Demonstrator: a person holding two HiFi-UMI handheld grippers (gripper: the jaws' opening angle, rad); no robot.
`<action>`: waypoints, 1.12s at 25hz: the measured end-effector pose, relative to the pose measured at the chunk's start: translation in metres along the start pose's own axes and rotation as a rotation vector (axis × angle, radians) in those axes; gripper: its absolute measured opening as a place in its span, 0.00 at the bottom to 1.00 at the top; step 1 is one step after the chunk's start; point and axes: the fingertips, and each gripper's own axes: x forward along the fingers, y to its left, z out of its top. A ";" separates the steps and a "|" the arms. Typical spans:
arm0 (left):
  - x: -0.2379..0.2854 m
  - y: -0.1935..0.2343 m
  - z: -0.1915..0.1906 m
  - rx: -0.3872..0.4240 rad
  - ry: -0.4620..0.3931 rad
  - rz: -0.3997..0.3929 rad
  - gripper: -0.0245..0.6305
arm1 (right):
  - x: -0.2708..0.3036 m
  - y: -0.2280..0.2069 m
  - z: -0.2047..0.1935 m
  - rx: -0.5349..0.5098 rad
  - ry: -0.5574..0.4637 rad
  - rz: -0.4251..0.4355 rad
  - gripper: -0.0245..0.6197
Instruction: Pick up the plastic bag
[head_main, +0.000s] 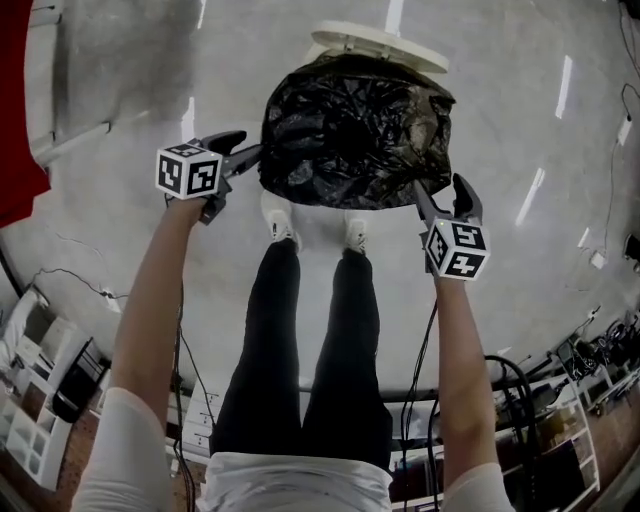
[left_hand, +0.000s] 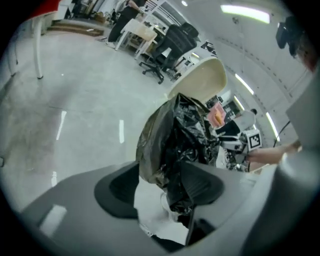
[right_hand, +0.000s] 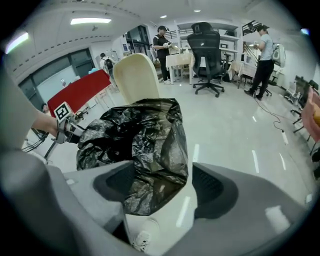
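Note:
A crumpled black plastic bag (head_main: 355, 130) hangs in the air between my two grippers, in front of a cream-white bin (head_main: 380, 42) on the floor. My left gripper (head_main: 255, 152) is at the bag's left edge and my right gripper (head_main: 420, 190) at its lower right corner. In the left gripper view the bag (left_hand: 175, 140) lies between the jaws of the left gripper (left_hand: 160, 185), which stand apart with floor showing beside the film. The right gripper (right_hand: 162, 185) is open too: the bag (right_hand: 145, 145) drapes by one pad, with a wide gap to the other.
The person's white shoes (head_main: 283, 225) stand just below the bag on the glossy grey floor. A red table (right_hand: 82, 90) and office chairs (right_hand: 206, 45) stand further off, with people (right_hand: 262, 50) at the back. Cables and shelving (head_main: 40, 390) lie behind the person.

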 end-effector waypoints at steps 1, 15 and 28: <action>0.008 0.004 -0.002 -0.007 0.016 -0.021 0.43 | 0.005 -0.005 -0.002 0.011 0.003 -0.020 0.60; 0.036 -0.006 -0.006 -0.057 -0.005 -0.151 0.09 | 0.035 0.025 -0.010 0.066 -0.003 0.121 0.10; -0.082 -0.090 0.028 0.032 -0.115 0.138 0.04 | -0.086 0.056 0.056 0.042 -0.043 0.141 0.04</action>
